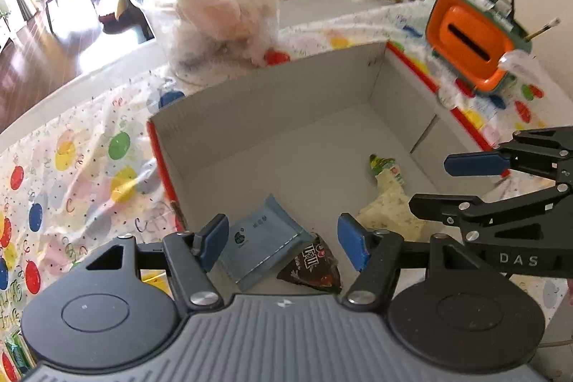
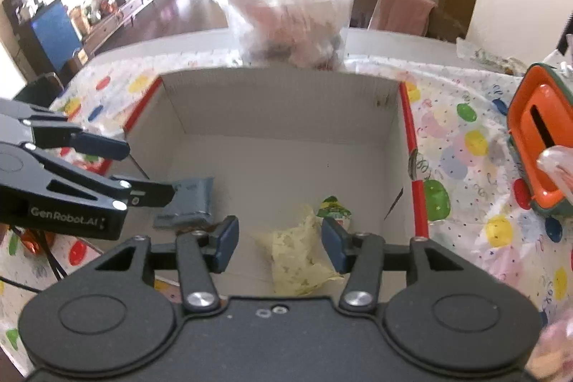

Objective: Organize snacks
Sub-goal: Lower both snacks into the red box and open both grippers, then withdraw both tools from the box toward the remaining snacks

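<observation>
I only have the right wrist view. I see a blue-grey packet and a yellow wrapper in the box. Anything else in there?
Observer: Yes, a dark M&M's packet lies in the box, right beside the blue-grey packet.
Operator: Is the left gripper holding anything?
Observer: No. The left gripper is open, with nothing between its pads.
Operator: Any snacks outside the box?
Observer: Possibly: something green and packet-like lies on the tablecloth.
</observation>
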A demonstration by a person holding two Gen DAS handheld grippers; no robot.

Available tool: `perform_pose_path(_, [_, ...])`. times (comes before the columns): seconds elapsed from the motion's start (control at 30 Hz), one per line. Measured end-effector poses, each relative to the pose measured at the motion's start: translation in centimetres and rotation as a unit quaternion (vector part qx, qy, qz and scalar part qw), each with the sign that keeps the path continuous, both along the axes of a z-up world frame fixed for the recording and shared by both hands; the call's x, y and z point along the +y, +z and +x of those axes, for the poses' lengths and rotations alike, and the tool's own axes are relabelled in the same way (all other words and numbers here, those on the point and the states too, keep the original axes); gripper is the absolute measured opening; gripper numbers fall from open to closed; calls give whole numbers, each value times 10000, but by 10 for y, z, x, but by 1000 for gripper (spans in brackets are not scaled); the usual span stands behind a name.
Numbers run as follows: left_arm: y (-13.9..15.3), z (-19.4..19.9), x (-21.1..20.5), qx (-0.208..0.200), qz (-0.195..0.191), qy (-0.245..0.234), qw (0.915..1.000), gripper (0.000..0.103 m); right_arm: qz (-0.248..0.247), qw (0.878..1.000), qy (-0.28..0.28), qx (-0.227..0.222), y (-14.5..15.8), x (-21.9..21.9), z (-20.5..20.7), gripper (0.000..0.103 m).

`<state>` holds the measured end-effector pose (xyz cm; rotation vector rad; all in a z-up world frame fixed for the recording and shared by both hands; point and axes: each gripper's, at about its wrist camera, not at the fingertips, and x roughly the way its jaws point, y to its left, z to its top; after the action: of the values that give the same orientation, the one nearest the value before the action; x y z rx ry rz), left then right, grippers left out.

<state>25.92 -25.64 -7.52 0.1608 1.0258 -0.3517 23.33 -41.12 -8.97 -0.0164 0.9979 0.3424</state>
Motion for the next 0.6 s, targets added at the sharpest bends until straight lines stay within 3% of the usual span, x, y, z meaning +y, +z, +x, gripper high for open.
perform_pose_path(0.33, [33, -42, 38, -578, -281, 61, 9979, 74, 378, 9980, -297, -401, 34, 18, -36, 66])
perform_pose_path(0.6, [47, -76, 76, -845, -510, 213, 9949, 81, 577, 9955, -279, -698, 51, 43, -64, 84])
